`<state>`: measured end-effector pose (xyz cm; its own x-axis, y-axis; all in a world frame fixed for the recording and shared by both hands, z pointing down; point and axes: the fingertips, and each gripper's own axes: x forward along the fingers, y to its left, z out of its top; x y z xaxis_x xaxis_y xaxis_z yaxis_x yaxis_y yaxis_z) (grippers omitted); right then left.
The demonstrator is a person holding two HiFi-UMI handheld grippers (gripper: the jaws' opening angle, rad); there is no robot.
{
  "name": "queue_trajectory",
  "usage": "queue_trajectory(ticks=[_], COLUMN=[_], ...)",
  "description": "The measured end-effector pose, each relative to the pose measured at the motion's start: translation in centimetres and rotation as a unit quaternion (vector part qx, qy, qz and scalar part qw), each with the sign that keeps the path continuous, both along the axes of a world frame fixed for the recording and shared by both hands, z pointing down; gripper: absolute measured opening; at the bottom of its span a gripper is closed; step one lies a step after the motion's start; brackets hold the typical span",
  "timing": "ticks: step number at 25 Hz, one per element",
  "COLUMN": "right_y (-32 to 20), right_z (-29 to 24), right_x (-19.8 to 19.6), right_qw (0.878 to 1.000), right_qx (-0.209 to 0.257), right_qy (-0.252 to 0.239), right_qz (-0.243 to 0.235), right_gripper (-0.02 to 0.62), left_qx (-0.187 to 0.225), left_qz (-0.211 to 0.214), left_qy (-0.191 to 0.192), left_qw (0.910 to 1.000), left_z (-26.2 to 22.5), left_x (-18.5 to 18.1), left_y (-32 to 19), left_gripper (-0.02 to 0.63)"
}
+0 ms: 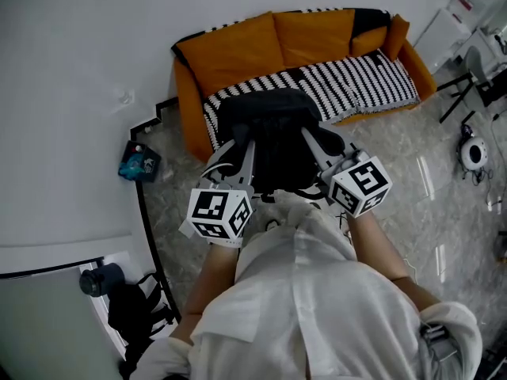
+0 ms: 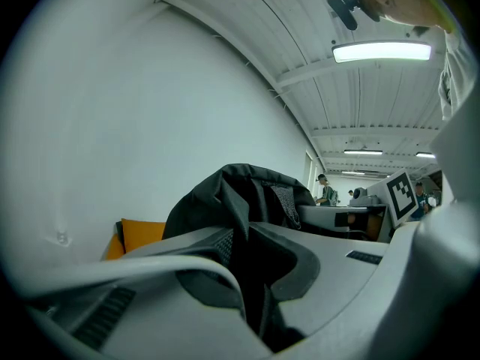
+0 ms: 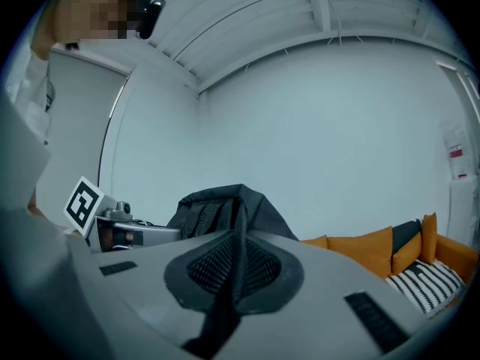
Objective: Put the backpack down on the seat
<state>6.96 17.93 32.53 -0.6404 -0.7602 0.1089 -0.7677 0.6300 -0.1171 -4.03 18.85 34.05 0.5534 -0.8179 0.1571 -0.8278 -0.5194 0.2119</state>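
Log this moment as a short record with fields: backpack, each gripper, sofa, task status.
backpack: black, held up between both grippers, in front of the sofa
left gripper: shut on the backpack's black fabric
right gripper: shut on the backpack's strap
sofa: orange, against the wall, with a striped cover over its seat
task status: the backpack does not appear to be set down yet

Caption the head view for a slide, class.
Left gripper and right gripper grip a black backpack near the orange sofa.
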Motion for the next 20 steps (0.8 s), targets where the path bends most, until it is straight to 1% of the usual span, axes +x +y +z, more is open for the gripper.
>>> queue_trajectory(ticks=[5, 10, 15, 20], right_y=[-1.2, -4.4, -8.8, -14.8], right_z=[0.2, 0.7, 1.0, 0.6], right_x=[-0.5, -1.8, -3.4, -4.1], right_qw=[1.000, 1.000, 0.999, 0.998], right_qx=[-0.001, 0.000, 0.001, 0.000], right_qy=[0.002, -0.004, -0.014, -0.019], right_qz=[-0.003, -0.013, -0.040, -0.062], right_gripper=[0.023, 0.023, 0.023, 0.023], left_qx=[-0.006, -0.012, -0.012, -0.012], left_qz=[-0.003, -0.008, -0.025, -0.041], left_qy=[0.001, 0.003, 0.001, -0.003], left_qw=[1.0000, 0.9999, 0.9996, 0.9991], left_z=[0.2, 0.6, 0.9, 0.5], left_x=[-0.4, -1.7, -3.2, -3.8], left_y=[-1.1, -3.8, -8.0, -13.6], left_gripper=[0.049, 0.049, 0.049, 0.049])
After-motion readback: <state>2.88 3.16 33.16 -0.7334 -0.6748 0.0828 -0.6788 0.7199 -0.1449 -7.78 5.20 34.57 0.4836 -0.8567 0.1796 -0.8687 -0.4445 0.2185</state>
